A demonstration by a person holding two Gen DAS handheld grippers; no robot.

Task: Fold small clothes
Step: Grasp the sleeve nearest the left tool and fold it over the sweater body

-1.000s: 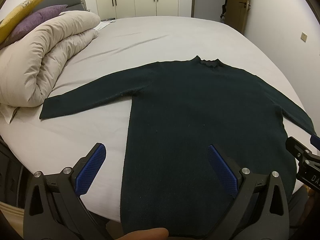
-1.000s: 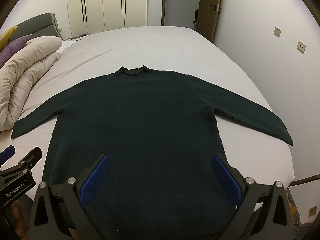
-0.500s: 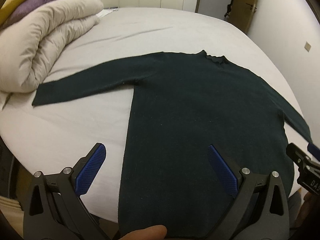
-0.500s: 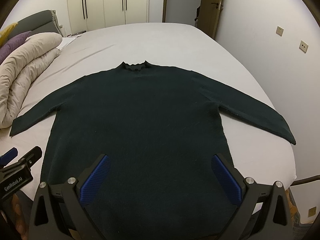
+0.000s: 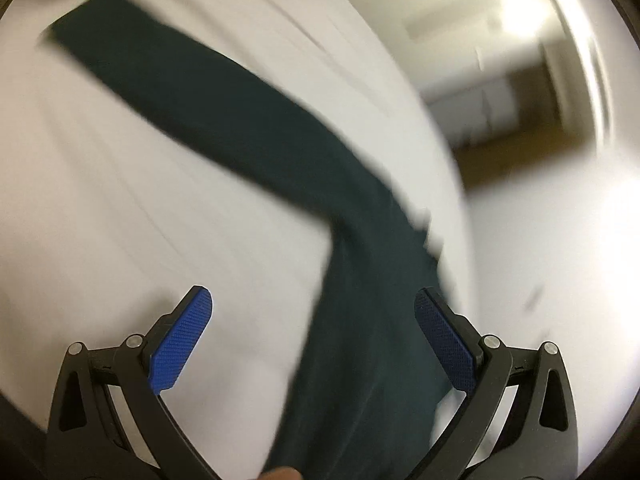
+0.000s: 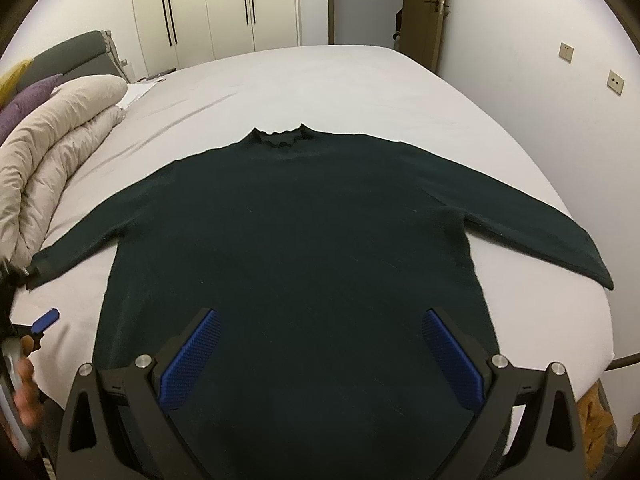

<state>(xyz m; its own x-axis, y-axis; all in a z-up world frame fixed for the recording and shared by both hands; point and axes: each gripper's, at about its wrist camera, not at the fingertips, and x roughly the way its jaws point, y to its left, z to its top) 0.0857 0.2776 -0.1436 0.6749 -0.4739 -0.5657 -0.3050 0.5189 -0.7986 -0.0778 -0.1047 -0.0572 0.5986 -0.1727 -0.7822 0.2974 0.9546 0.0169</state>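
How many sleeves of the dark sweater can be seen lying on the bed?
2: left sleeve reaches toward the duvet; right sleeve reaches toward the wall-side edge of the bed.

A dark green sweater (image 6: 296, 232) lies flat on the grey bed sheet (image 6: 340, 92), both sleeves spread outward. The right gripper (image 6: 320, 344) hangs above its hem, jaws wide apart. A rolled beige duvet (image 6: 52, 148) sits left, and the left gripper (image 6: 40, 324) shows at the left edge near the sleeve cuff.

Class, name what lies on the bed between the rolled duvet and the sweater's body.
In the right wrist view, the sweater's sleeve and bare sheet lie between it and the duvet.
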